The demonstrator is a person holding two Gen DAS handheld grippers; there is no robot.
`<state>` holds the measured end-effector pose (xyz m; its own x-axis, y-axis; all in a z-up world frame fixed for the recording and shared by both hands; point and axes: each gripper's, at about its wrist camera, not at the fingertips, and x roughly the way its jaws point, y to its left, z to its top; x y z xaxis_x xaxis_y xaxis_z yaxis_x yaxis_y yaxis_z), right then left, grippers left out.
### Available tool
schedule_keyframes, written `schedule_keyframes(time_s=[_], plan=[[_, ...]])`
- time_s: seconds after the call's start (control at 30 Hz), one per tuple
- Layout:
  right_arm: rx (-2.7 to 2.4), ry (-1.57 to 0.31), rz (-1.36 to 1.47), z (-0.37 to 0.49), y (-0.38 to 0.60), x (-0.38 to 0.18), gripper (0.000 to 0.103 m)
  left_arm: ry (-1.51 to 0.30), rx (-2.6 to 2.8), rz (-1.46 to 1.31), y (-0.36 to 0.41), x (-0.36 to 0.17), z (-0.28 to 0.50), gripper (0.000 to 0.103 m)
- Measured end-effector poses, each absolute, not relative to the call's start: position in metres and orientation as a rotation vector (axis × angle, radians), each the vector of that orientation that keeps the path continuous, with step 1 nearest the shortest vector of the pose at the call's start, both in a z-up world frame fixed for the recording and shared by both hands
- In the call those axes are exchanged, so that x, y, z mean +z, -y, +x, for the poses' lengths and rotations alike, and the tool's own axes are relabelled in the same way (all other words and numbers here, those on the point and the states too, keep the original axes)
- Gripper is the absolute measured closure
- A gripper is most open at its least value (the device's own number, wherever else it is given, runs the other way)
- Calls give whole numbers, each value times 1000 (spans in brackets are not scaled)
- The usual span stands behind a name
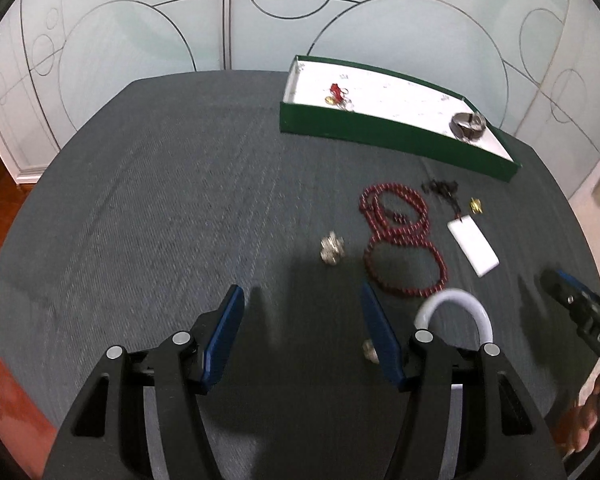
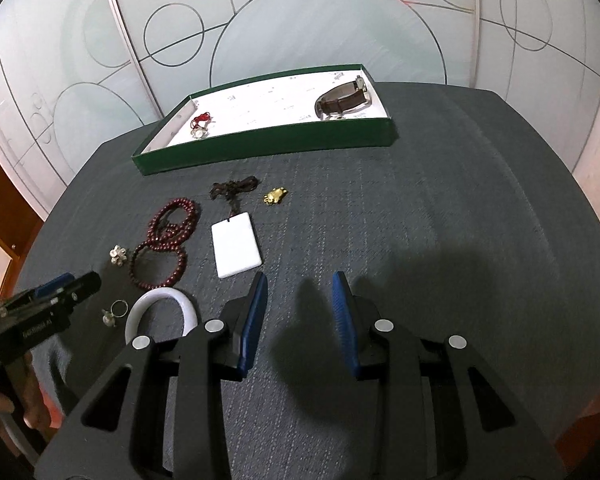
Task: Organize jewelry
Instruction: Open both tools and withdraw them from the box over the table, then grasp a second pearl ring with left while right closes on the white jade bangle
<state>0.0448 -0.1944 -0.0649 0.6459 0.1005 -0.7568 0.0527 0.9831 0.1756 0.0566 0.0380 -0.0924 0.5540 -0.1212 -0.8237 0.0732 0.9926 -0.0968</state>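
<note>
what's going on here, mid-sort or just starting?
Mid-sort. A person holds a two-finger gripper in each hand over a dark table. The green tray already holds a brown-strap watch and a small red-corded piece. Still on the table: red bead strand, white pendant on a dark cord, gold charm, white bangle, a ring and a silver flower piece. The left gripper and right gripper both have open, empty jaws.

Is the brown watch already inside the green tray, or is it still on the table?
Inside. The brown watch lies on the white floor of the green tray, at its right end.
</note>
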Motion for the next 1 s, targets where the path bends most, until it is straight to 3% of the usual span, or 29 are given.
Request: schedule_keyframes(time_s=[0.53,0.63,0.9,0.97,1.0], plan=[[30,-858,201,34,196,-60,69,-955,-156,-31,-19,-85,32,44],[33,-858,202,33,195,-60,69,-971,-174,-15,-14,-89,31,58],[38,-859,207,31,194,-61,69,-985,-178,-5,-10,-98,29,59],[39,-863,211,32,194,-62,69,-985,-191,-6,-8,-99,29,65],[39,-864,210,32,194,-62,69,-987,-196,1,-7,-100,30,72]])
